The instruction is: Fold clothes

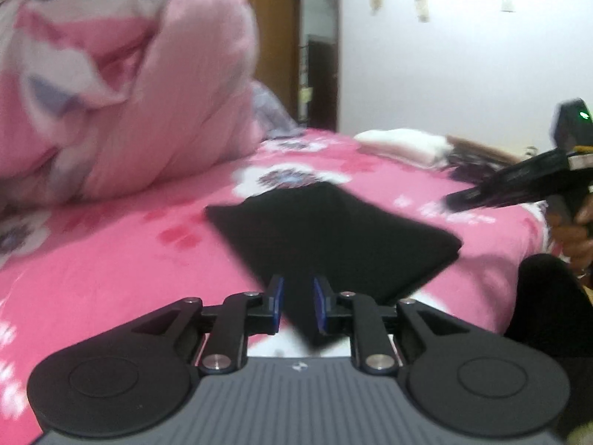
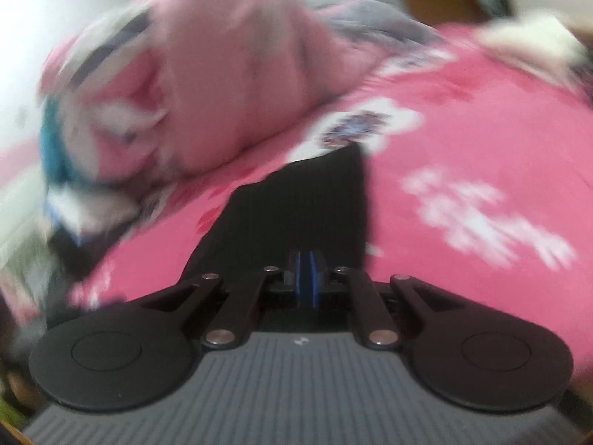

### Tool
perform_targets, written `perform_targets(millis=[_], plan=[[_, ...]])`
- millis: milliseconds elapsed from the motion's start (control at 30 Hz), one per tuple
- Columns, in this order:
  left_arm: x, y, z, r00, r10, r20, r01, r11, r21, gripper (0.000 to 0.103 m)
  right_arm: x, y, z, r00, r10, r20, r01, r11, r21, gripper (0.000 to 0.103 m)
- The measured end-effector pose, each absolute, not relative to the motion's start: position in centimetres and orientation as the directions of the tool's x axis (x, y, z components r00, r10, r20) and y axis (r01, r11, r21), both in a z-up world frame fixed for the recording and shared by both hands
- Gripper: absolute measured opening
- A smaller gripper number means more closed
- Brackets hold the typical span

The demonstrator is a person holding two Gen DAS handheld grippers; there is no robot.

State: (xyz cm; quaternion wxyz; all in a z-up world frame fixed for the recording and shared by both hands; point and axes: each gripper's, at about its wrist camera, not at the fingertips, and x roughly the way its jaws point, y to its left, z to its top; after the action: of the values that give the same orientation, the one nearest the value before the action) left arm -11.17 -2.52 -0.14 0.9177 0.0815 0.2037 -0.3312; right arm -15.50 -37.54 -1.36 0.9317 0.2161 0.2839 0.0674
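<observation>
The black garment [image 1: 333,233] lies on the pink bedsheet [image 1: 111,259], its near corner between the parted left gripper [image 1: 298,298]; the right gripper [image 2: 304,272] is clenched above it, empty. A pink quilt [image 1: 148,92] is heaped behind.

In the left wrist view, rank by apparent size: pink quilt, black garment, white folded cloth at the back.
1. pink quilt
2. black garment
3. white folded cloth, though it lies farther away, so its true size is unsure.
</observation>
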Motion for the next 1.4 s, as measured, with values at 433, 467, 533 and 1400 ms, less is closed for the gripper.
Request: perform_targets(millis=[433,467,533,1400], plan=[[-9.5,-5.4,-5.1,0.649,-0.607,-0.459,0.643,0.76,-0.096,0.023,-14.7,-33.8,-0.3,0.81,0.176,-0.56,-0.085,0.979,0.185,0.006],[-9.5,-5.4,-5.1,0.65,-0.606,-0.458,0.639,0.763,-0.103,0.024,-14.1,-34.2,0.4,0.829,0.189,-0.526,-0.078,0.971,0.225,0.006],[-9.8,-5.5,-5.0,0.653,-0.605,-0.457,0.628,0.769,-0.121,0.031,-12.6,-34.2,0.9,0.851,0.213,-0.479,-0.087,0.959,0.271,0.006],[-10.8,2.1,-3.7,0.668,-0.629,-0.398,0.532,0.778,-0.335,0.043,-12.3,-25.9,-4.4,0.754,0.359,-0.551,-0.28,0.933,0.225,0.008]])
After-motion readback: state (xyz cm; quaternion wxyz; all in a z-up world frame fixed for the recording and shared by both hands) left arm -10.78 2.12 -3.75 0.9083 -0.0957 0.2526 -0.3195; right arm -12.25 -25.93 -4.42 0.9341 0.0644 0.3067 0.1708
